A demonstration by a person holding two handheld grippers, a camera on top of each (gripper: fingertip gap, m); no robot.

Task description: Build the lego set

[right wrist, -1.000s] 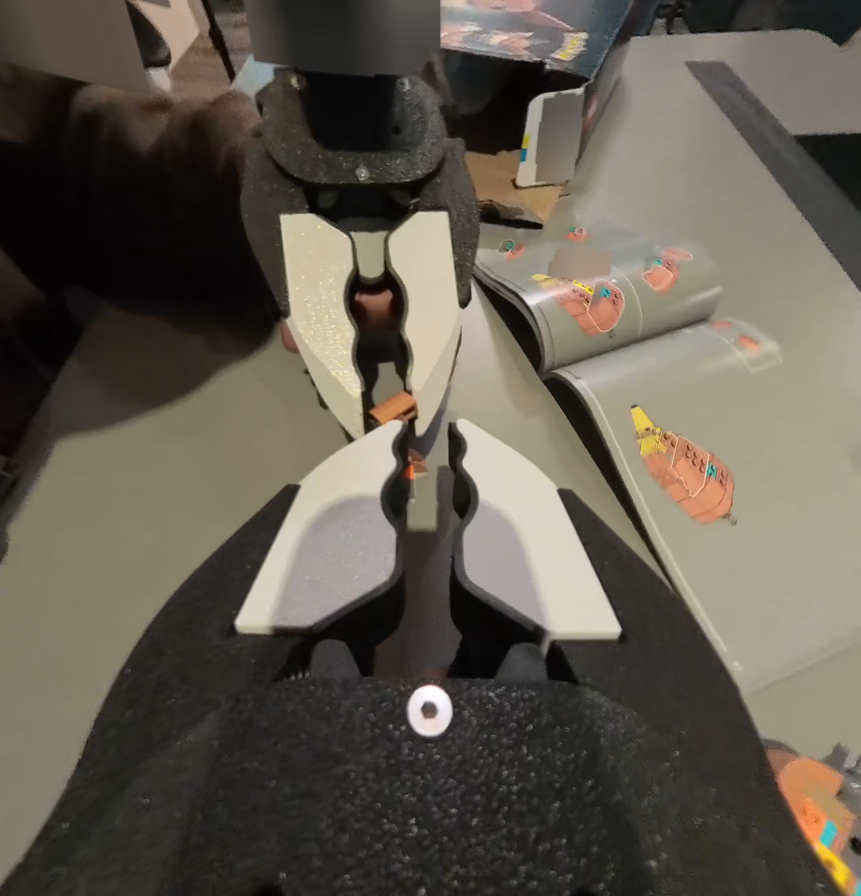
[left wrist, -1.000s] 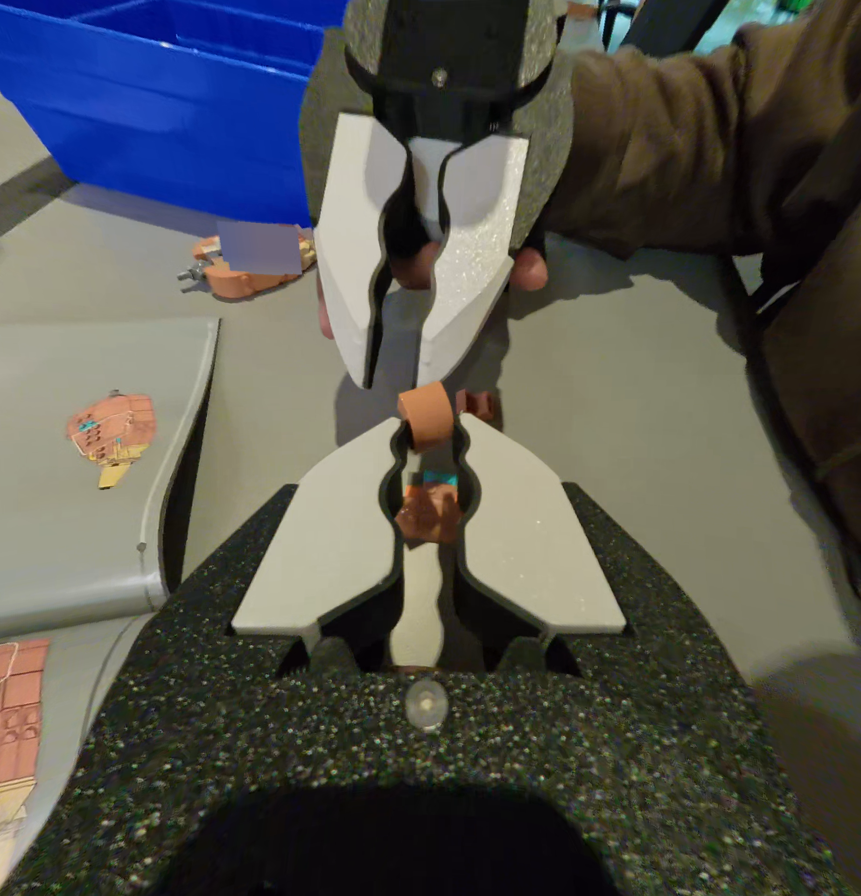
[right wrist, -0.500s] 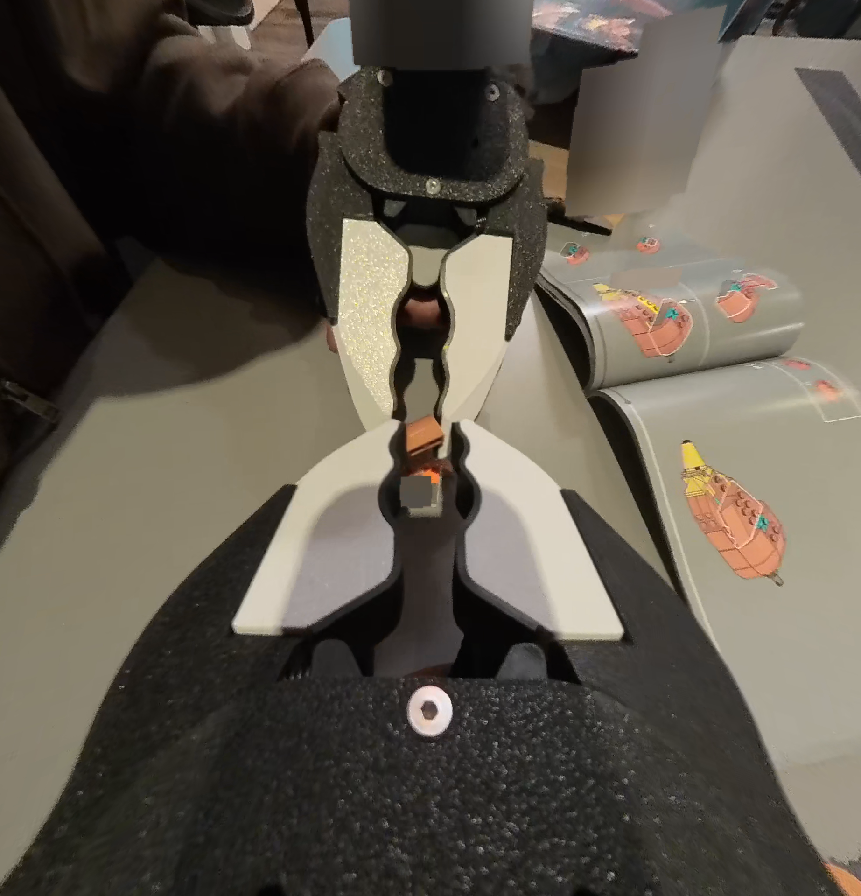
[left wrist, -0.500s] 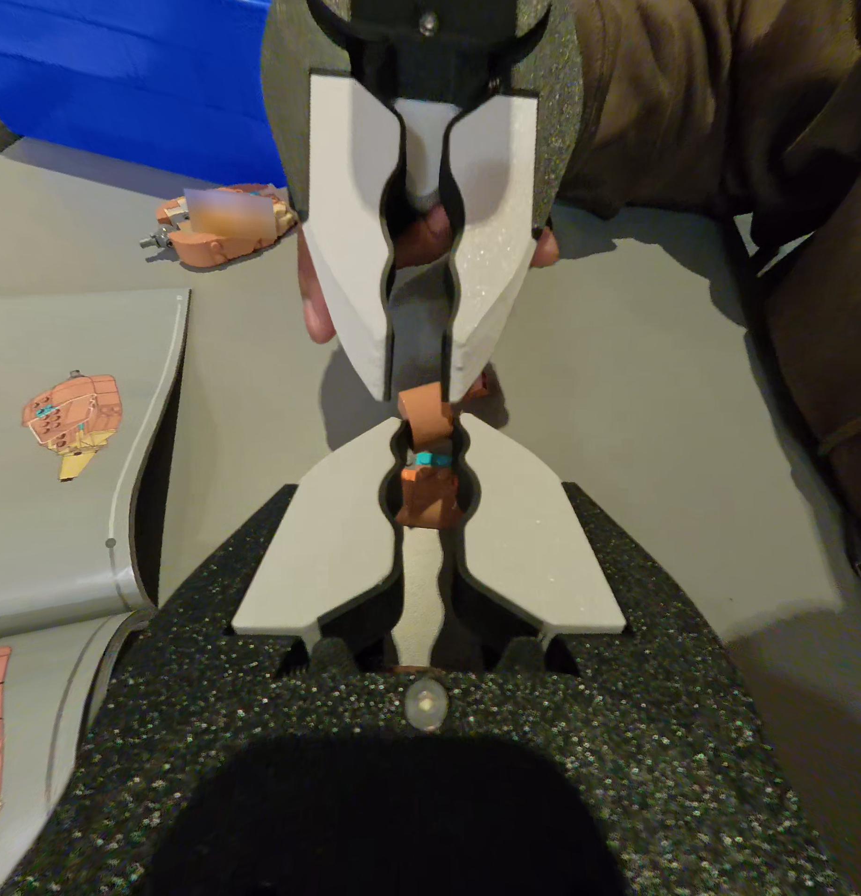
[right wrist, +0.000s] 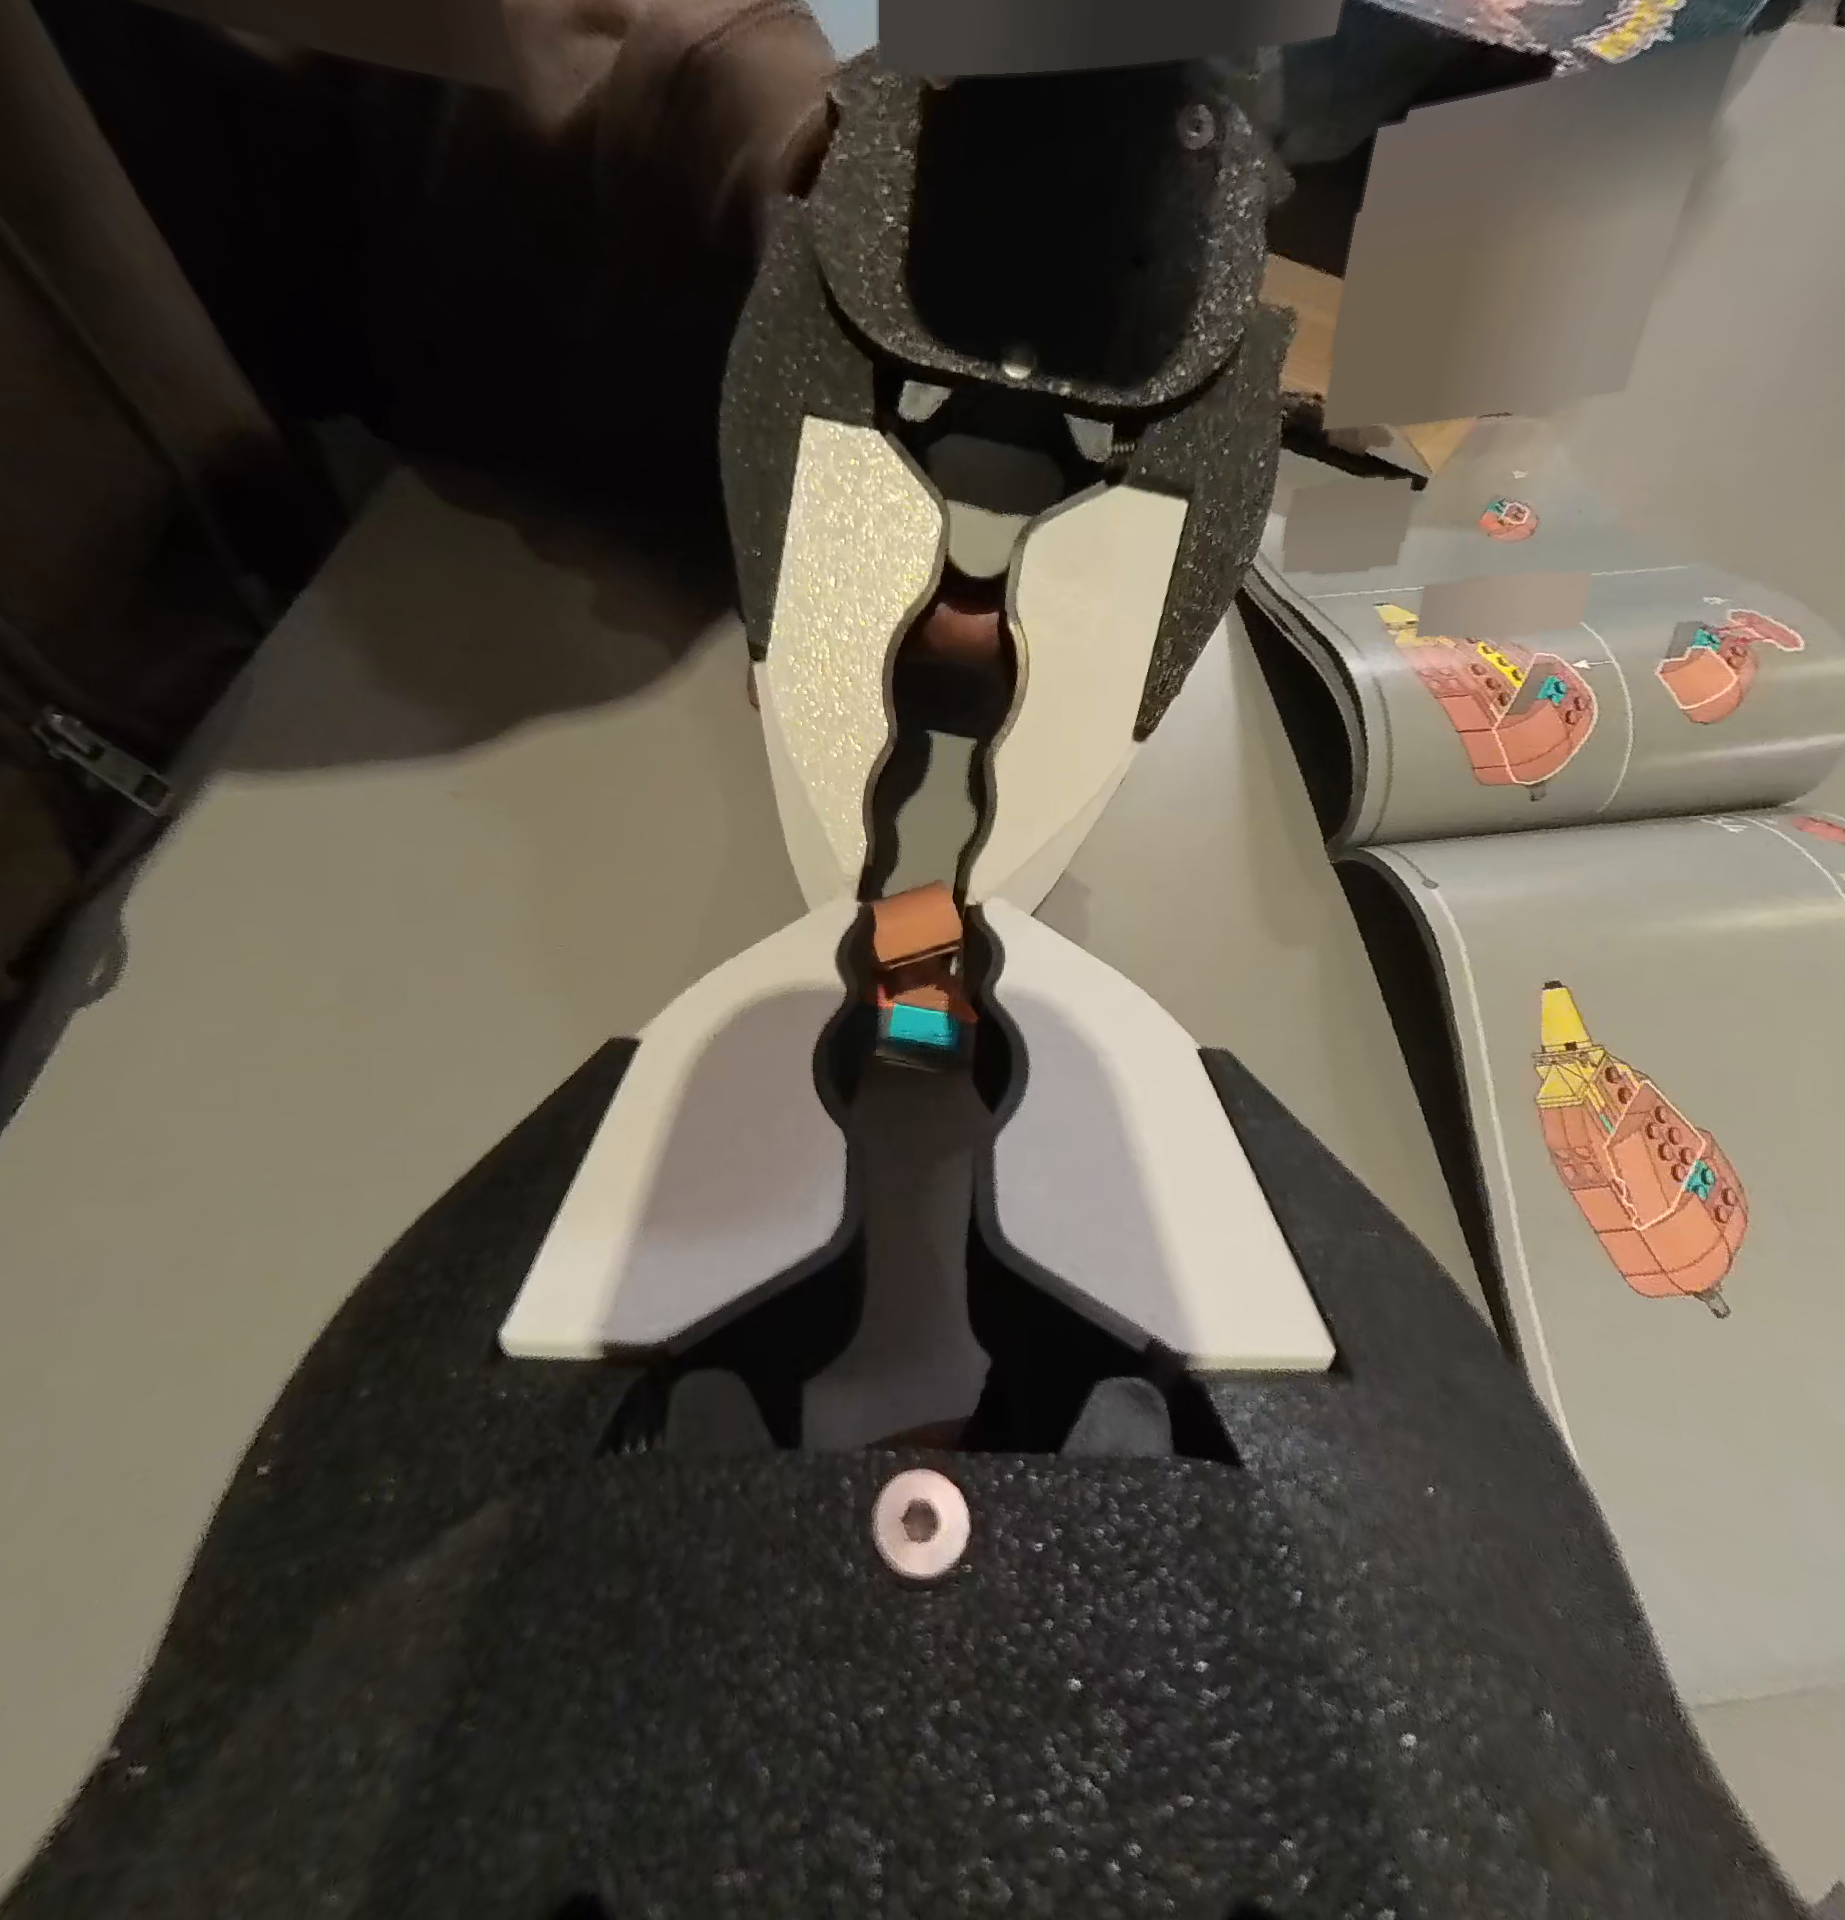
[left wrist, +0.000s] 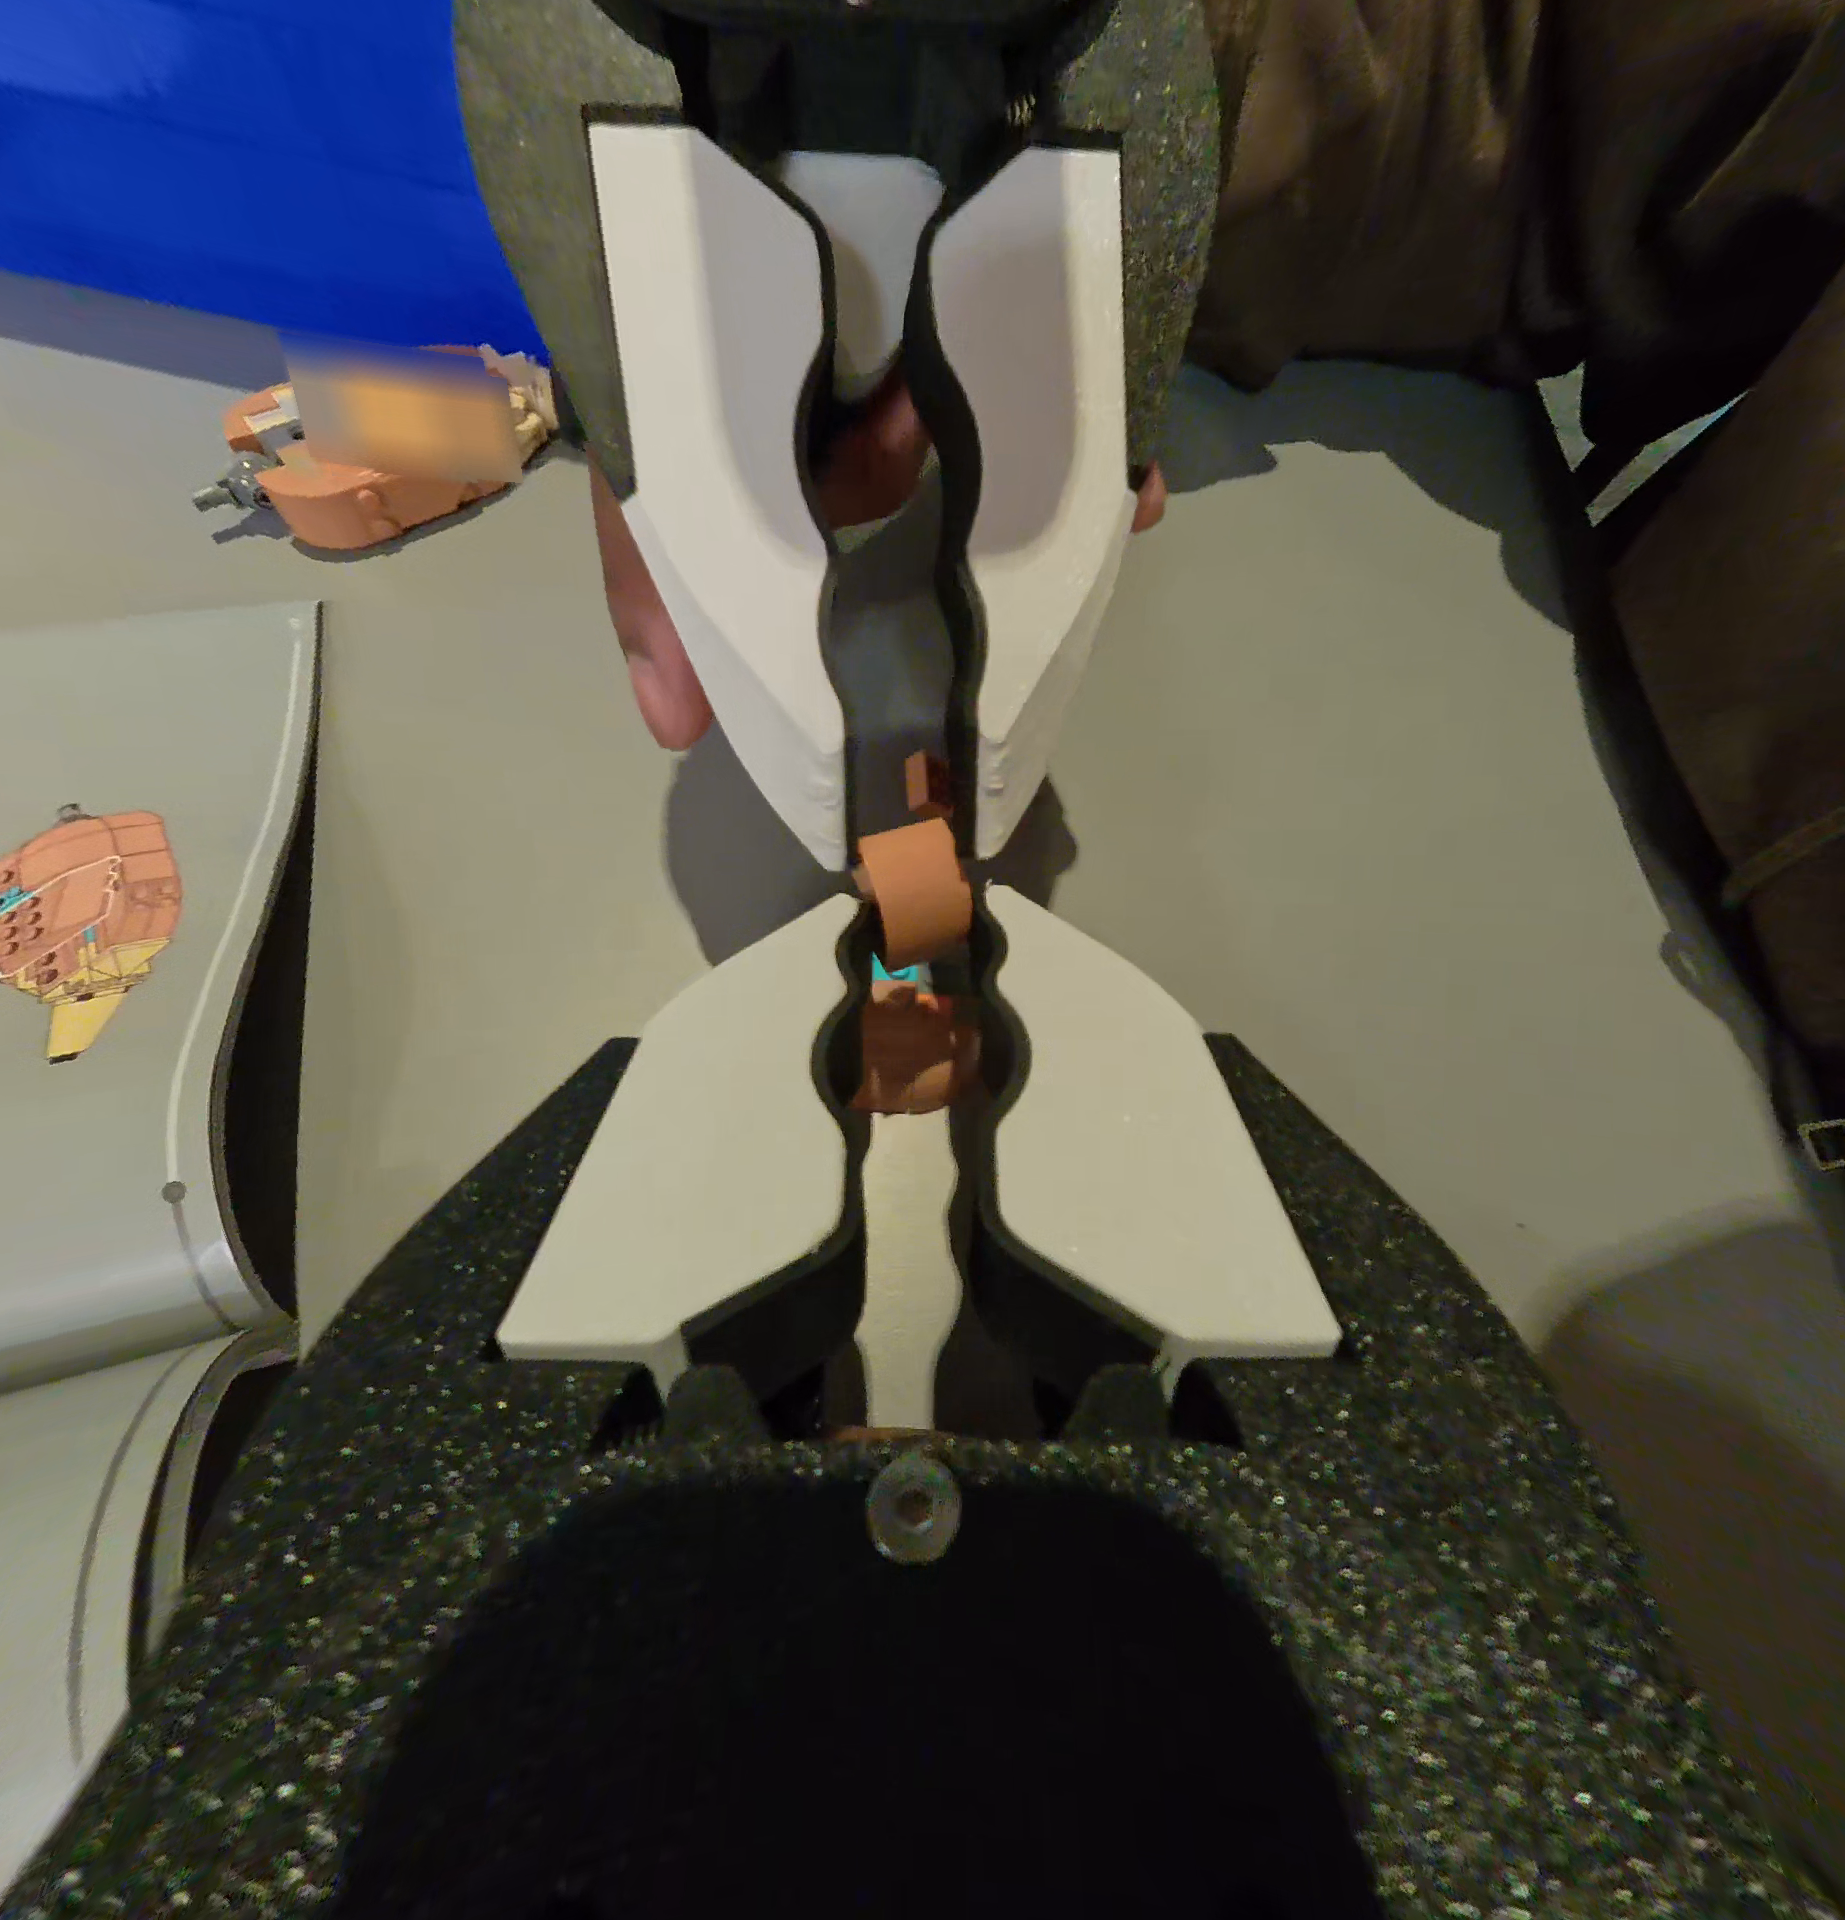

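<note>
Left wrist view, bench: grey bench [left wrist: 1313,831] carries all items; blue bin [left wrist: 222,135] at its far left edge, open instruction booklet [left wrist: 118,935] along its left edge.
Partly built model: orange hull [left wrist: 378,478] lies on the bench in front of the bin, well apart from both tools.
Left gripper [left wrist: 913,914]: jaws together on a small brown sub-assembly [left wrist: 913,904], held above the bench near its middle; a teal brick shows on it just behind the fingertips.
Right gripper [right wrist: 918,925]: jaws nearly together, seemingly clamped on a small brown piece [left wrist: 923,784] at the tips. Grip judged, not certain.
Contact: the two tools meet tip to tip; the pieces appear to be touching.
Step in hand: judged to be pressing the small piece onto the sub-assembly.
Recommended method: square the studs first, push straight along the common axis, brace the left tool.
Risk: an off-axis push could twist a piece out of its jaws.
</note>
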